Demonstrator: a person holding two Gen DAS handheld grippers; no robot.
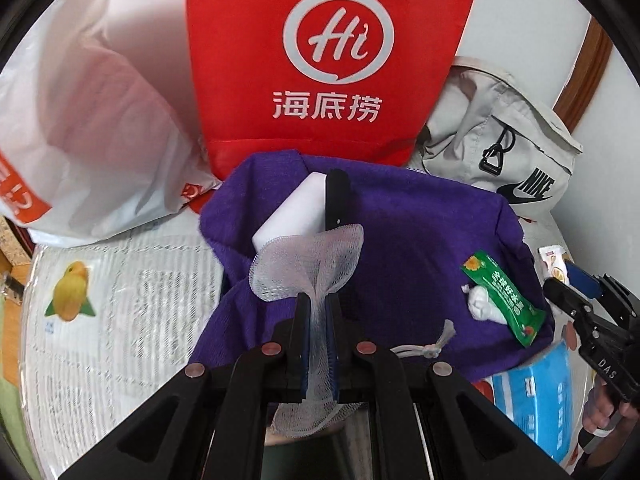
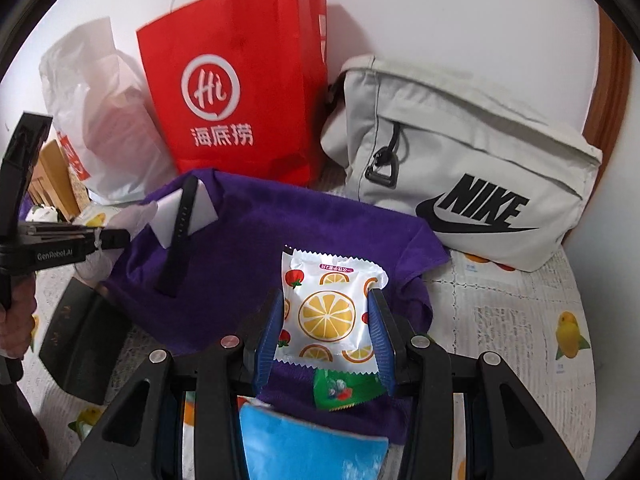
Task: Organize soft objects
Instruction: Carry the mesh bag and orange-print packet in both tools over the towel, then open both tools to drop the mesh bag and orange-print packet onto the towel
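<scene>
A purple cloth lies spread on the table and also shows in the right wrist view. My left gripper is shut on a white foam net sleeve and holds it above the cloth. A white sponge block and a black strap lie on the cloth's far side. A green sachet and a small white twisted piece lie on its right. My right gripper is shut on a white snack packet with orange slices, held over the cloth.
A red paper bag, a white plastic bag and a grey Nike bag stand along the wall. A blue tissue pack and a green sachet lie near me. A dark box sits at the left.
</scene>
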